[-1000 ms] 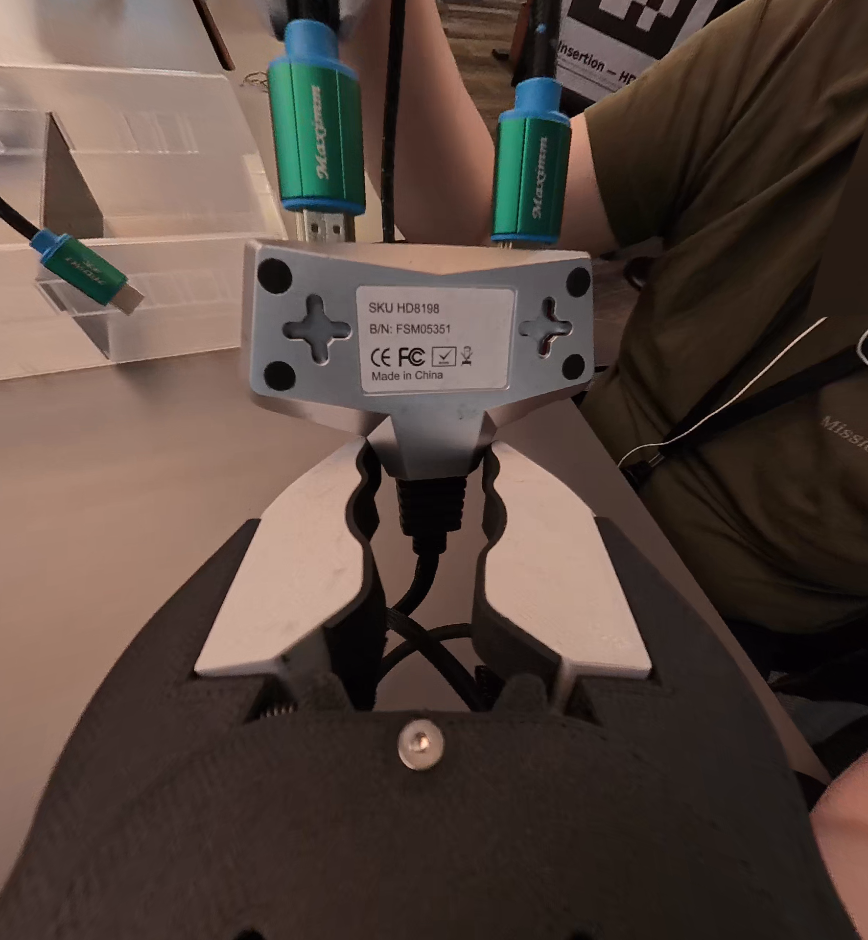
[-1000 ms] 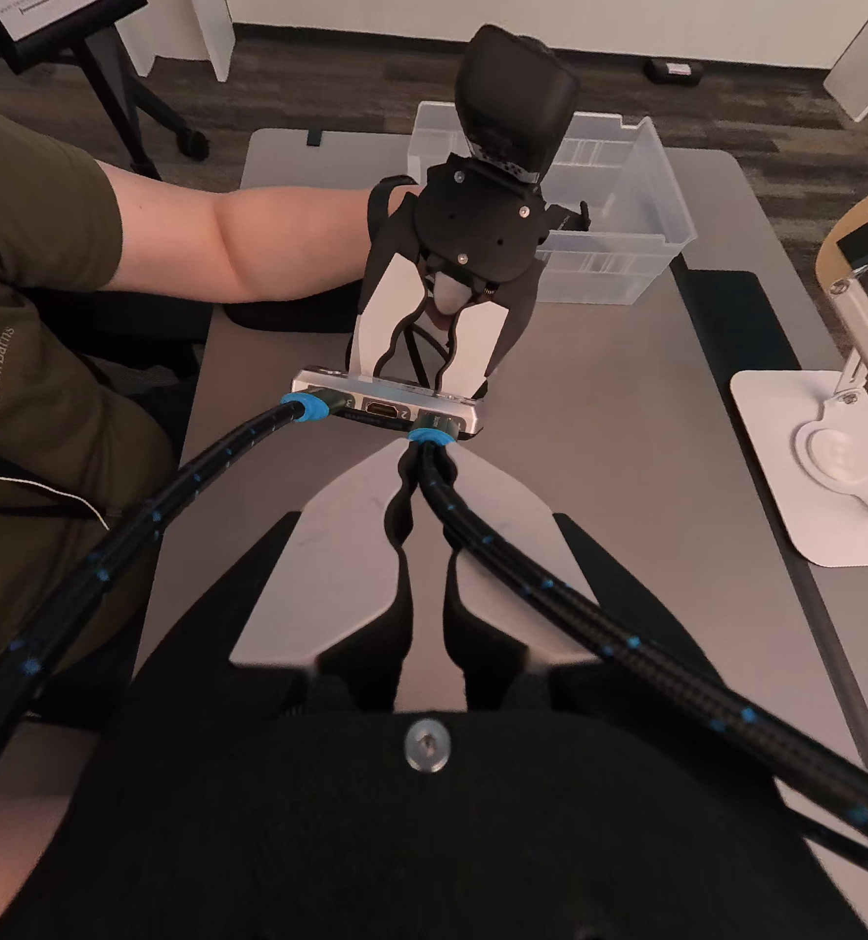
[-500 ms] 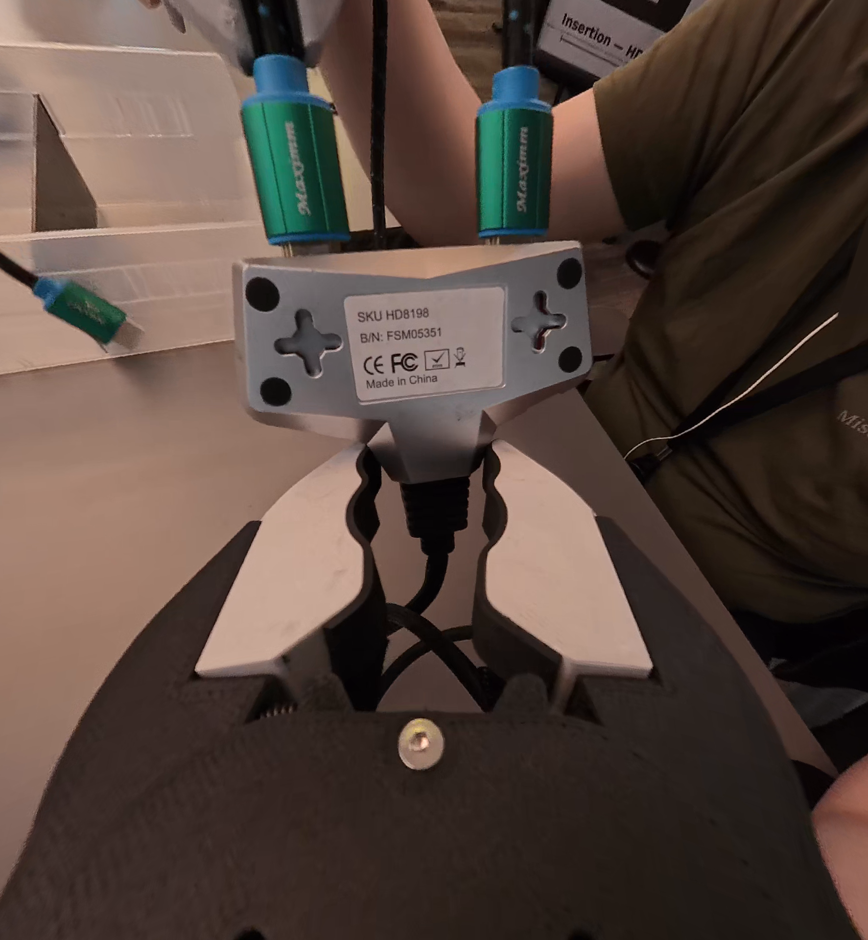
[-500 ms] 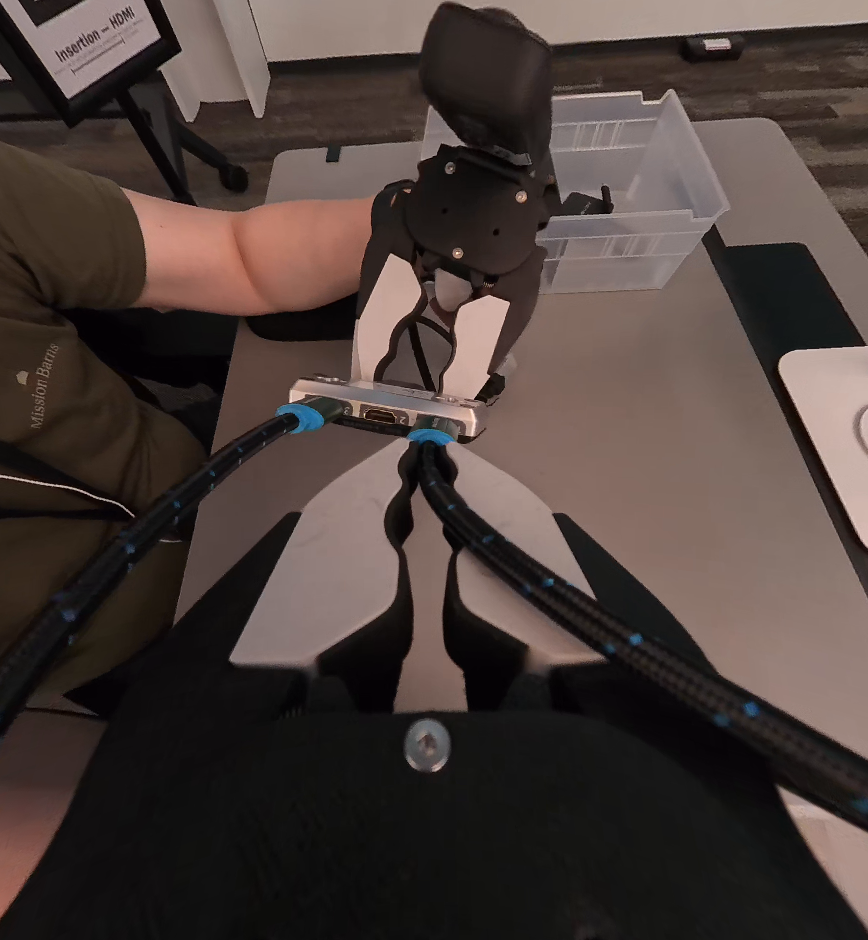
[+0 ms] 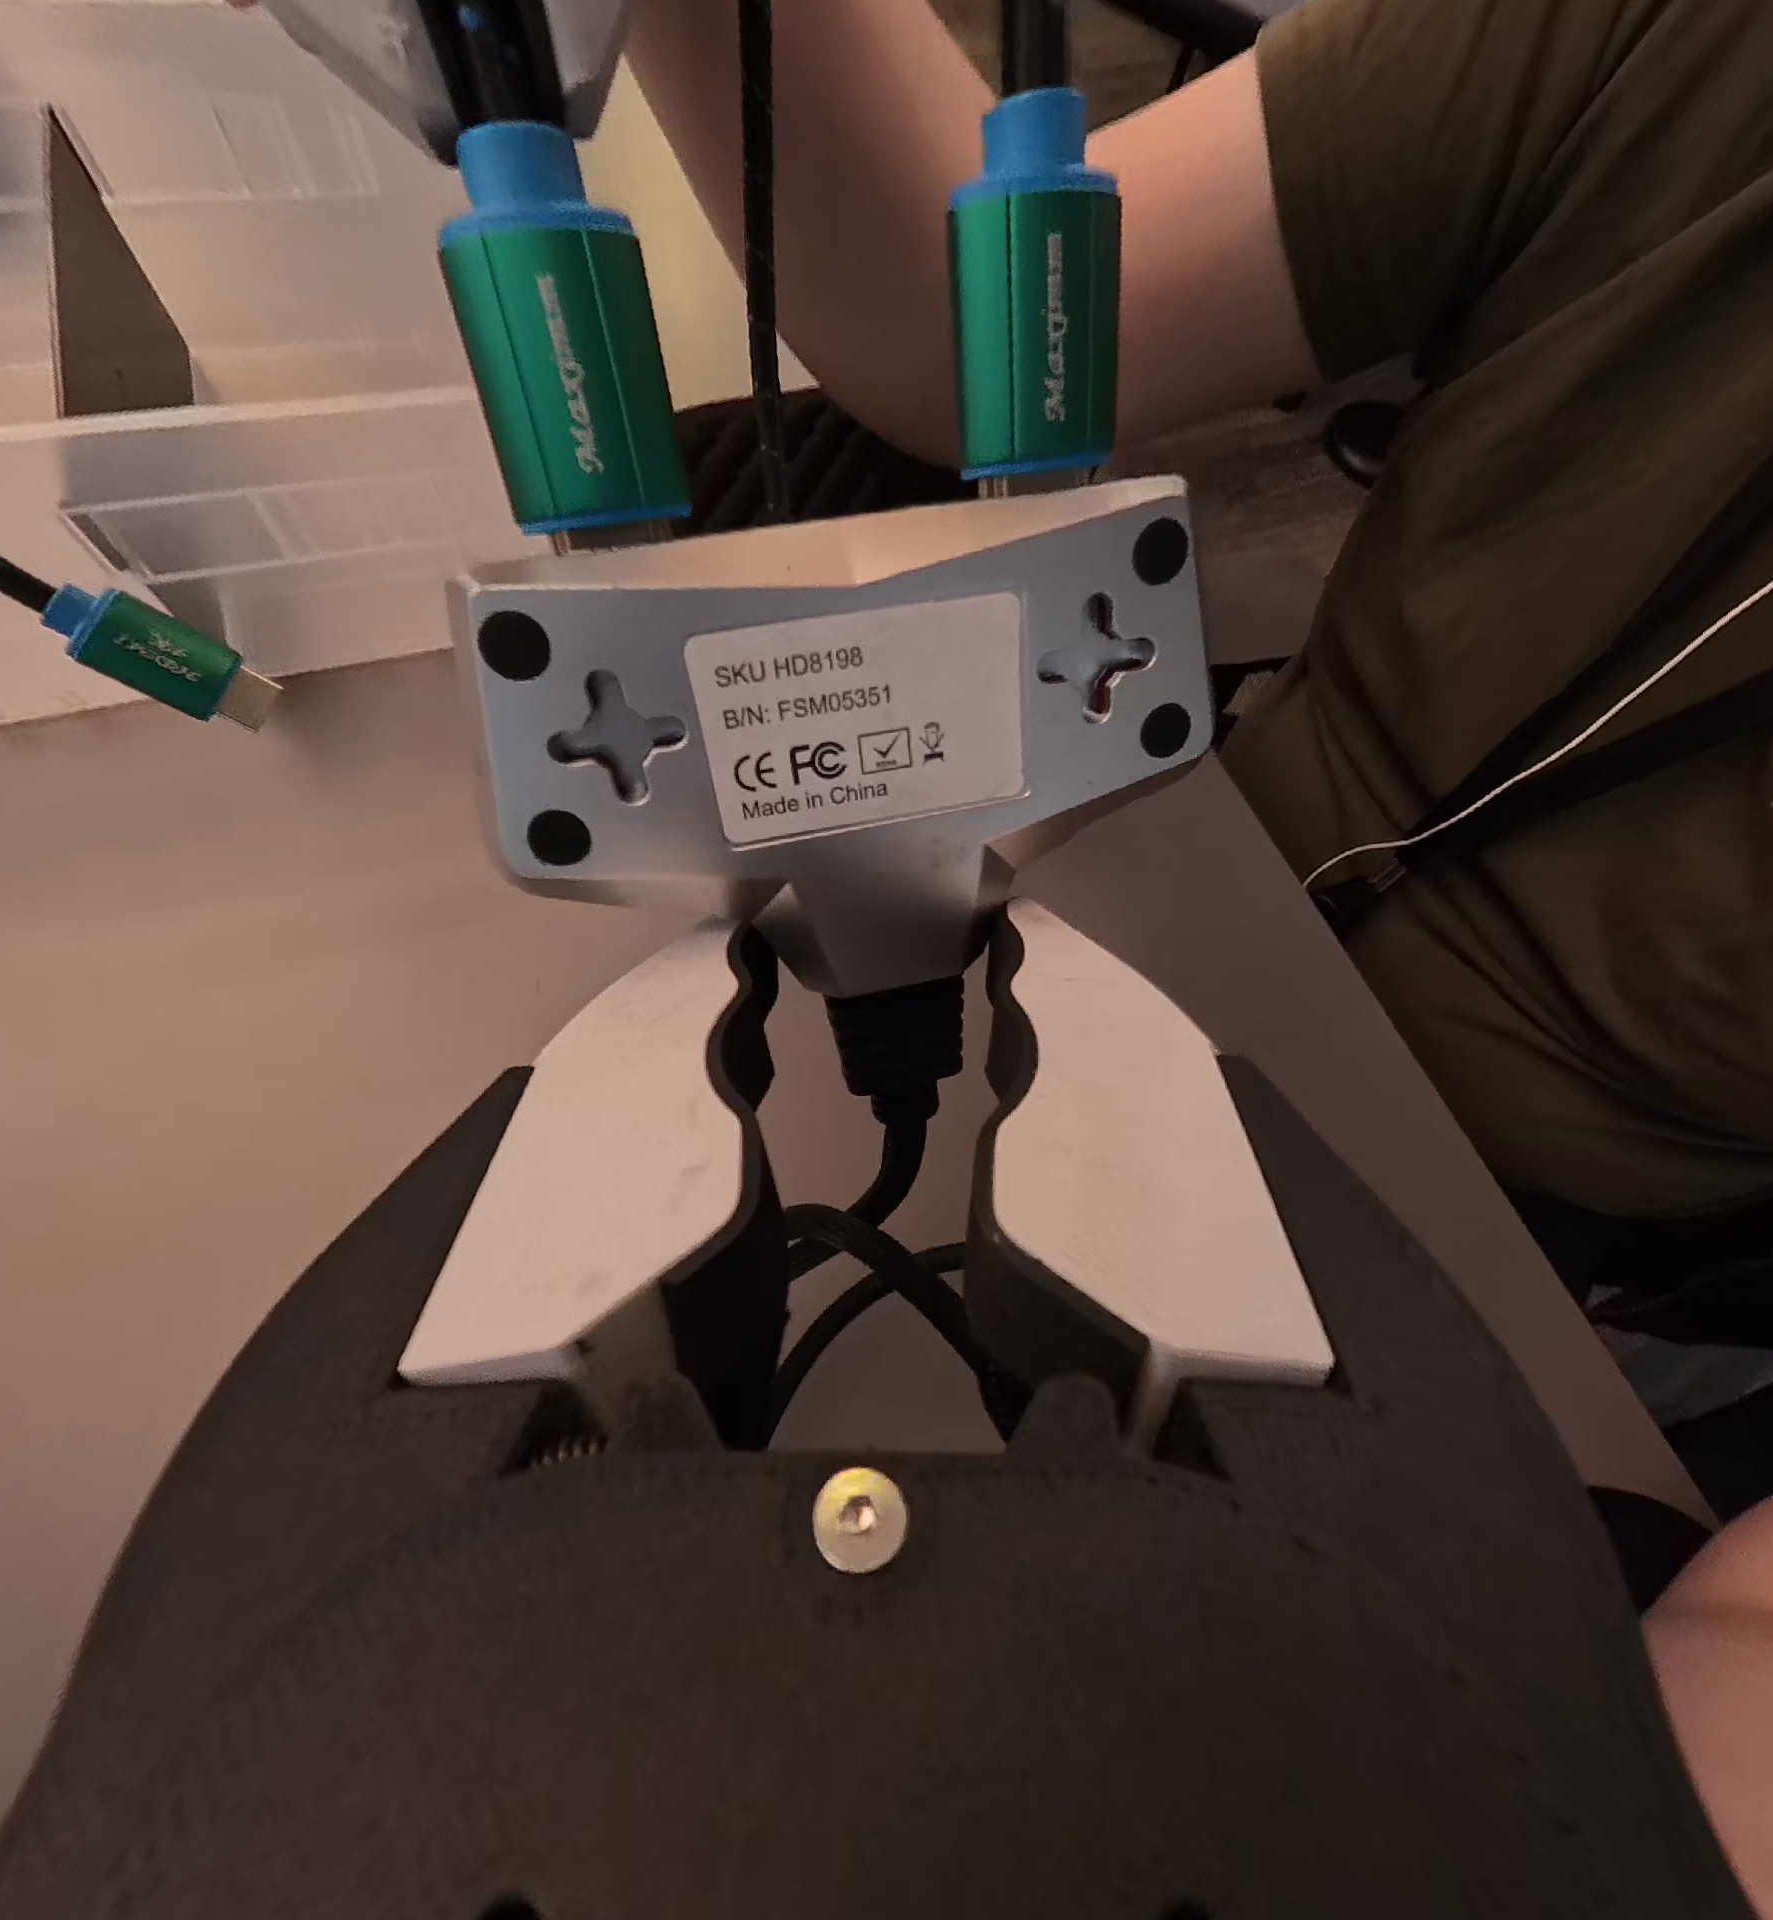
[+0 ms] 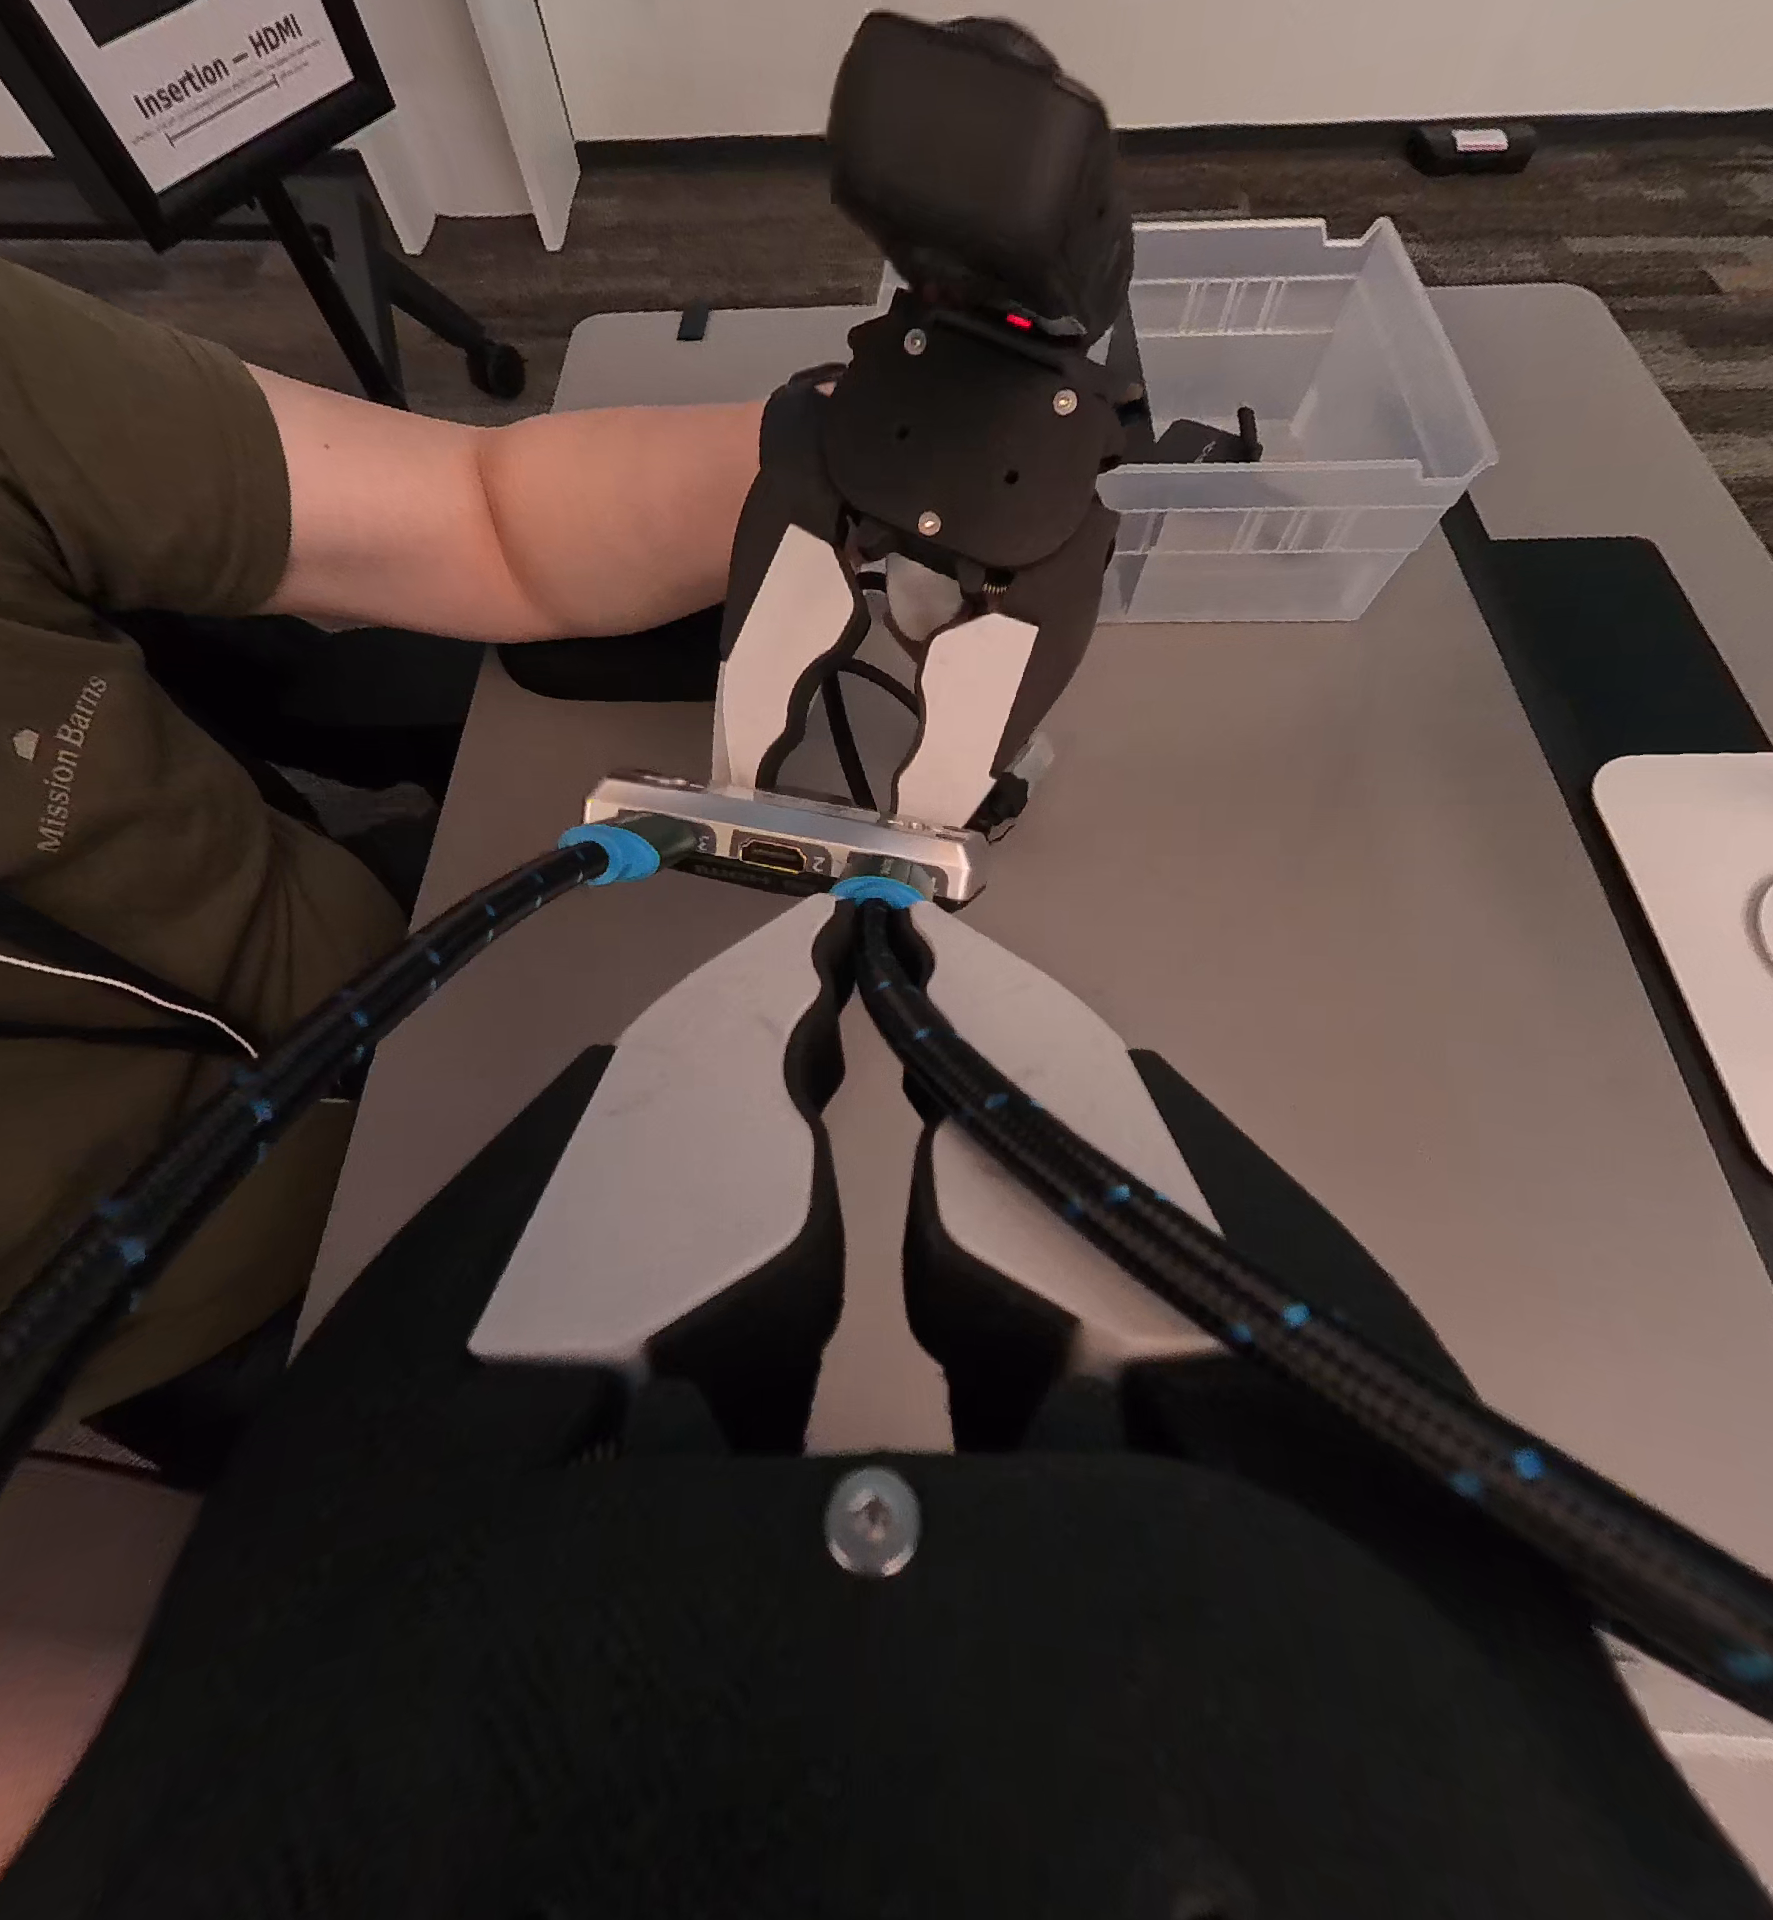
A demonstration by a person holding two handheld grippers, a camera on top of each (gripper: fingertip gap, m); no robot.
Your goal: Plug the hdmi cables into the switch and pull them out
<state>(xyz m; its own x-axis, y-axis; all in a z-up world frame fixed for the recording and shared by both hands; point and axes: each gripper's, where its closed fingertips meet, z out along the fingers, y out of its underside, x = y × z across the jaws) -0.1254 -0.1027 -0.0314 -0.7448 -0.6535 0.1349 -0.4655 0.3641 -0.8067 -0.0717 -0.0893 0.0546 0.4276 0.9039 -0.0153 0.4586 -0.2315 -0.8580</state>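
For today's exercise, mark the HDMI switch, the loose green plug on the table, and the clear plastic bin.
HDMI switch (image 5: 591, 821): left wrist view, bare grey underside.
Loose green plug (image 5: 149, 658): left wrist view, green shell.
Clear plastic bin (image 6: 1381, 416): right wrist view, right wall.

Printed sticker (image 5: 854, 717) under switch (image 5: 591, 727); lettered plugs (image 5: 565, 374), easel sign (image 6: 207, 83).

In the right wrist view, the switch (image 6: 788, 836) sits above the table (image 6: 1277, 883) between the two grippers, the left gripper (image 6: 866, 774) on its far side and the right gripper (image 6: 866, 920) on its near side. One hdmi cable (image 6: 1121, 1164) enters the switch's right port and another cable (image 6: 269, 1049) its left port, with the middle port between them. A bin (image 6: 1318, 436) stands on the table far right behind the left gripper, and a loose plug (image 5: 160, 660) lies before it, left of the switch in the left wrist view.
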